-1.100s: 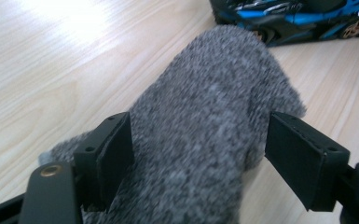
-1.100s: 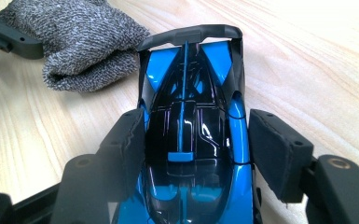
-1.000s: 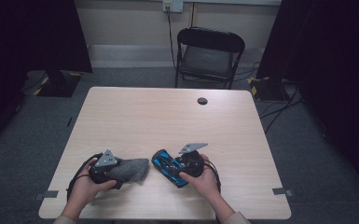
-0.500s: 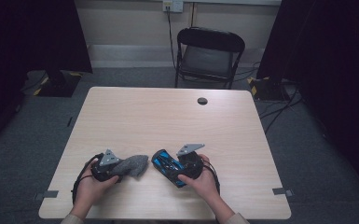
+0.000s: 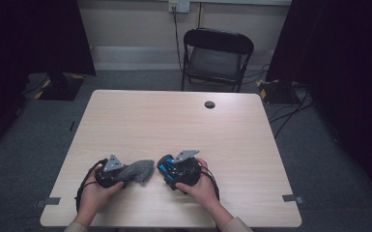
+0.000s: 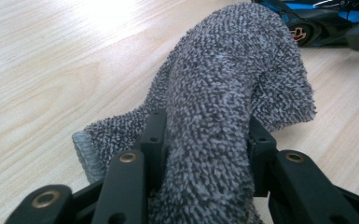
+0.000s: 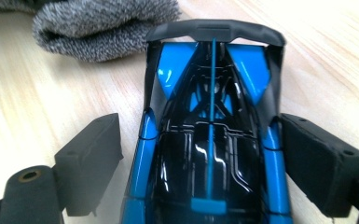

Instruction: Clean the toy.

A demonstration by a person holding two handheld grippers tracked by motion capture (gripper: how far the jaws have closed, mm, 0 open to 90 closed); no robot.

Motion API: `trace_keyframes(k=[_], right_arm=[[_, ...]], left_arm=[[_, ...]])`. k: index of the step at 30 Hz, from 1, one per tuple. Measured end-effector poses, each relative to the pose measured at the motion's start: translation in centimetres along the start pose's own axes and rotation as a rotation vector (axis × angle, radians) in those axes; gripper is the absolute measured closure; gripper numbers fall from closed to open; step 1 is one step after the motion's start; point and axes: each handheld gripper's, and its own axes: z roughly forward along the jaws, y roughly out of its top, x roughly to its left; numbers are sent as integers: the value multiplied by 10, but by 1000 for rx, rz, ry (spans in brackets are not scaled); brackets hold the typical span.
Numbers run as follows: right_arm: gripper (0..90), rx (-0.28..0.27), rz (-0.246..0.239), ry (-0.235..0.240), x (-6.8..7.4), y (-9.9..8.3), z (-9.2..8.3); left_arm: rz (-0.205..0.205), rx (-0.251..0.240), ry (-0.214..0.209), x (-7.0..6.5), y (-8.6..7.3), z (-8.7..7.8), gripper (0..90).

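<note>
Near the front edge of the table [image 5: 125,111], left of its middle, the left gripper [image 6: 205,144] has just closed its jaws on a folded grey cloth [image 6: 224,93]; the pads press into a fat roll of terry from both sides and the loose end flops forward toward the toy car [image 6: 317,21]. The right gripper [image 7: 200,154] has just been opening: its jaws stand wide on either side of the blue and black car, the left pad clearly off the bodywork and the right pad close beside it but not squeezing, so the car sits free on the wood with its rear wing toward the cloth. From above, the cloth [image 5: 137,170] and the car [image 5: 166,166] lie almost nose to nose, just beside each other, well short of the table's far edge and its black grommet [image 5: 209,104]. This looks to me like a wipe of the car about to start. To do it well, I'd keep the cloth gripped as it is, with enough of the loose end hanging out to reach over the roof, and bring it in low and slowly. The car rolls, so the right gripper should close gently on the flanks, behind the doors where the body is widest, before the cloth pushes against it; otherwise the first stroke will likely shove it away across the smooth top.
</note>
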Motion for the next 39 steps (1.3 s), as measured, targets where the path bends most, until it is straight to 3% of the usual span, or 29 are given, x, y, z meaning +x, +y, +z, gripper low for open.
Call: trace_keyframes(k=[6,12,15,31,39], right_arm=[[144,-5,-12,-32,1,-3,6],[169,-12,-17,-32,2,-3,5],[229,-20,-6,-41,0,-4,3],[243,-24,30,-76,5,-2,6],[258,-29,25,-74,5,-2,5]], left_arm=[[2,-4,-4,1,0,0,611],[3,-3,-5,1,0,0,611],[-2,-6,-6,1,0,0,611],[10,-3,1,1,0,0,611],[16,-5,6,1,1,0,611]])
